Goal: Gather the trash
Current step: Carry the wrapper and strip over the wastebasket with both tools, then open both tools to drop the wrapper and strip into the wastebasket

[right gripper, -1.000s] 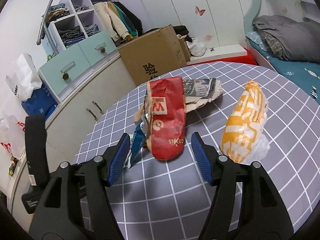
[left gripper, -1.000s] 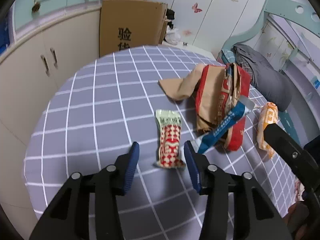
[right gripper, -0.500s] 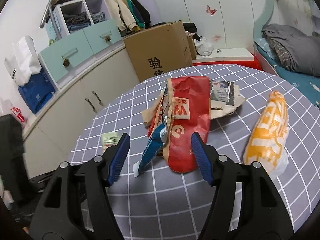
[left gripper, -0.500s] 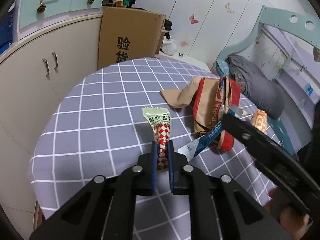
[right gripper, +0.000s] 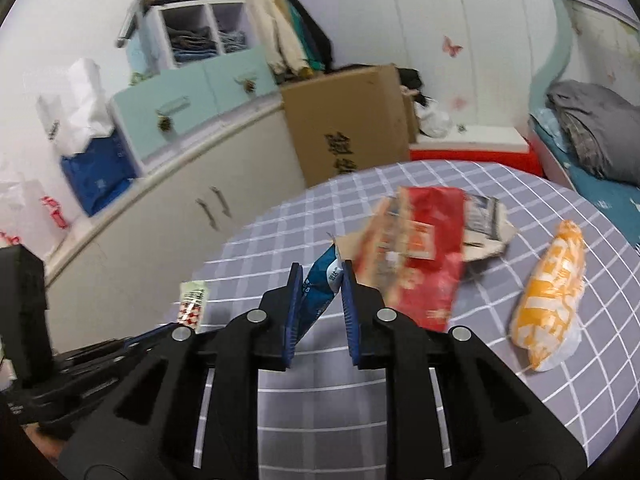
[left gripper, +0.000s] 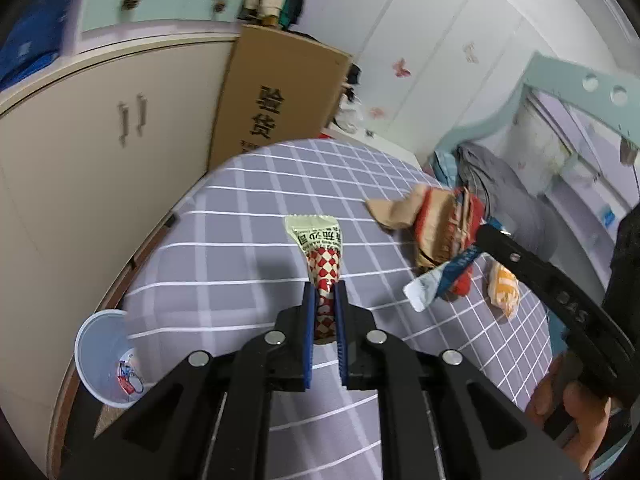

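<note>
My left gripper [left gripper: 324,288] is shut on the bottom end of a red-and-white checkered snack wrapper [left gripper: 318,240], held above the grey checked tablecloth [left gripper: 240,264]. The jaws of my right gripper [right gripper: 320,268] are closing on a blue wrapper [right gripper: 320,284], which slants between the pads and touches both. Just right of it lies a crumpled red and brown paper bag [right gripper: 432,248]. An orange plastic bag [right gripper: 552,284] lies farther right. The checkered wrapper [right gripper: 194,300] also shows at the left of the right wrist view.
A pale blue bin [left gripper: 100,344] with some scraps inside stands on the floor below the table's left edge. Cream cabinets [left gripper: 100,140] and a cardboard box [left gripper: 276,100] stand behind the table. A bed with grey bedding [right gripper: 592,128] is on the right.
The left jaws shut on the checkered wrapper and drew it up and back toward the table's edge. The right jaws moved left from around the red bag and narrowed onto the blue wrapper.
</note>
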Demonstrator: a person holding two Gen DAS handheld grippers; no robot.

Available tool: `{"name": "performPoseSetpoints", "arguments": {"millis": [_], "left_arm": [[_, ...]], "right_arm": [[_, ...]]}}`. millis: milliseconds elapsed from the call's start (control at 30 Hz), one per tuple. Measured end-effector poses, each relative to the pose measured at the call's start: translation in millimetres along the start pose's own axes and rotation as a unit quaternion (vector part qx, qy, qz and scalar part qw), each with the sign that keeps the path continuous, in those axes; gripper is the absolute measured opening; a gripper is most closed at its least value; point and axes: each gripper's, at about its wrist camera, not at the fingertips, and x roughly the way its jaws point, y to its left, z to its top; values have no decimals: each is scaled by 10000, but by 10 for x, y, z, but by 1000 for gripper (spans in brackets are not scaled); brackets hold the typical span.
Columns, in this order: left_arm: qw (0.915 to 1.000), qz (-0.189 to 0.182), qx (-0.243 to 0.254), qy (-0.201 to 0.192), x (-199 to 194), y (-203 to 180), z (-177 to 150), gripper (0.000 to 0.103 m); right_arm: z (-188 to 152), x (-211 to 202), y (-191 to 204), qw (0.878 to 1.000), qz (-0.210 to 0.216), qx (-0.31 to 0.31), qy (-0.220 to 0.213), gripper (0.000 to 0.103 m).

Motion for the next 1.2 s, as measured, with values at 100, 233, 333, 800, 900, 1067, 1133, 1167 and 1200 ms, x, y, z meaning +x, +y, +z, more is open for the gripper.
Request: {"name": "performPoseSetpoints", "arguments": {"millis": [100, 233, 333, 800, 900, 1067, 1133, 1167, 1200], "left_arm": [[9998, 90, -150, -113, -160, 211, -13, 9], [9981, 313, -471, -228, -406, 600, -57, 9], [9959, 499, -695, -304, -571, 913, -112, 9], [9735, 1666, -1529, -344, -858, 2219, -421, 9], [9698, 1736, -1687, -311, -861, 2419, -463, 9], [9645, 1921, -1799, -224, -830, 2672, -516, 9], [9638, 1927, -1835, -183, -798, 2739, -536, 9], [9636, 1922, -1852, -168, -781, 2762, -550, 9], [9633, 1912, -1879, -153, -763, 2787, -562, 9]], "right_arm": [[-3, -10, 299, 9995, 255, -185, -22, 20], [-76, 125, 860, 9970, 615, -475, 58, 20], [-207, 268, 1266, 9940, 789, -738, 139, 20], [-867, 1086, 2590, 9805, 1397, -1214, 665, 20], [-967, 1308, 2715, 9805, 1497, -1128, 591, 27], [-1093, 1567, 2778, 9806, 1525, -1017, 690, 65], [-1143, 1624, 2767, 9804, 1499, -995, 809, 65], [-1165, 1636, 2757, 9803, 1486, -997, 839, 65], [-1178, 1647, 2753, 9799, 1488, -1005, 866, 65]]}}
